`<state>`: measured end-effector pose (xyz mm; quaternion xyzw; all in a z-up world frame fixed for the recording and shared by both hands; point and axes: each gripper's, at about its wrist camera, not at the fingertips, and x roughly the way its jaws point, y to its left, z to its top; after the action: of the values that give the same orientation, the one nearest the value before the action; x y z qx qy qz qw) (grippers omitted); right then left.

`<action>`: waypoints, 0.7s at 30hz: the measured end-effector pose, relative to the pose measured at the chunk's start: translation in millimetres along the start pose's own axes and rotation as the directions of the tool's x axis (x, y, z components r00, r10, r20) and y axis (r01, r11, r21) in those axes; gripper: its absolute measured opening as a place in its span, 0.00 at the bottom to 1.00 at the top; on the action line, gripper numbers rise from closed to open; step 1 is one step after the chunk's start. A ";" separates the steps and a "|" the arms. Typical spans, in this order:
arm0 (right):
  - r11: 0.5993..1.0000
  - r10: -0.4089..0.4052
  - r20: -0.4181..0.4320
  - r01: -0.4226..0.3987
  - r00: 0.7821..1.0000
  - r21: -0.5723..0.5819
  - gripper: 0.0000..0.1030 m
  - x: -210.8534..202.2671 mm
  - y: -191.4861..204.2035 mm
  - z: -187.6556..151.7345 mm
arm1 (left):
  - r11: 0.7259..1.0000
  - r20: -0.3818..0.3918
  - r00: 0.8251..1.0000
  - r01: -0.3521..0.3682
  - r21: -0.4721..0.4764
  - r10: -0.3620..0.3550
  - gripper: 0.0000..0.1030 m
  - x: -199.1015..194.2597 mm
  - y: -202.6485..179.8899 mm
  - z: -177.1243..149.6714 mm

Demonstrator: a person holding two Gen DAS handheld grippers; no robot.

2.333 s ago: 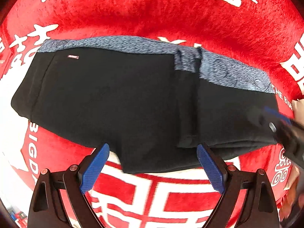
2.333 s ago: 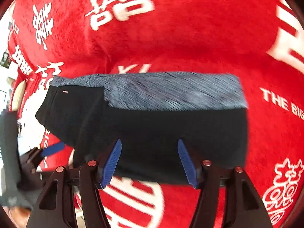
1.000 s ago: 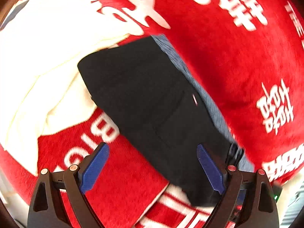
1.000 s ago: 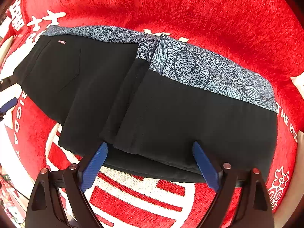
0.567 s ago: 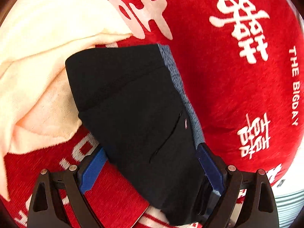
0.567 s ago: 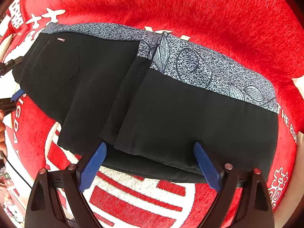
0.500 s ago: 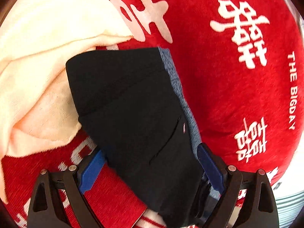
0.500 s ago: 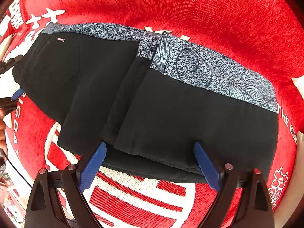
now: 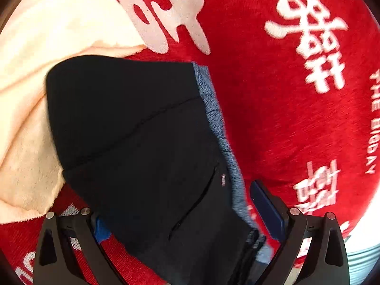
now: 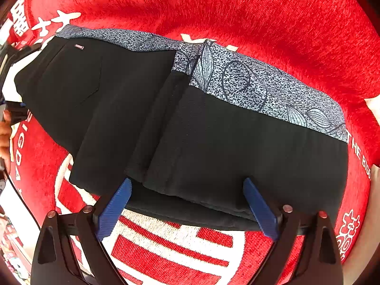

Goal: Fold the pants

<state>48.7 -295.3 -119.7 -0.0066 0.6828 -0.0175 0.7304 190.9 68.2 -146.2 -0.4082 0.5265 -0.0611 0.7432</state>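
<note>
**Kid:** Fingers first! The left gripper (image 9: 187, 216) has slid in around the pants (image 9: 142, 142). A second ago it was farther back.

**Dad:** Wide apart, nothing pinched yet. The black end lies between its fingers.

**Kid:** And the right gripper (image 10: 187, 204)?

**Dad:** Spread too, just before the pants' near edge. Past them lies red cloth (image 10: 237, 11). The next fold looks ready.
</note>
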 end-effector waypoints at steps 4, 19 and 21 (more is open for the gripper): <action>1.000 0.008 -0.013 -0.008 1.000 0.006 0.94 -3.0 -2.2 5.5 | 0.982 0.011 0.985 -0.171 0.079 0.171 0.64 0.4 -14.8 -2.3; 0.911 0.409 -0.012 -0.408 0.912 0.068 0.96 -70.7 41.9 146.6 | 0.657 0.254 0.852 -0.517 0.548 0.458 0.26 -7.6 -83.5 -50.4; 0.896 0.444 -0.083 -0.443 0.892 0.029 0.99 -68.7 71.5 178.0 | 0.617 0.279 0.840 -0.534 0.578 0.466 0.26 -4.4 -91.0 -53.8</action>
<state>222.9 -224.0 -41.6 0.1536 0.6974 0.1459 0.6847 175.1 -18.7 -87.9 0.0278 0.5280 -0.0048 0.8488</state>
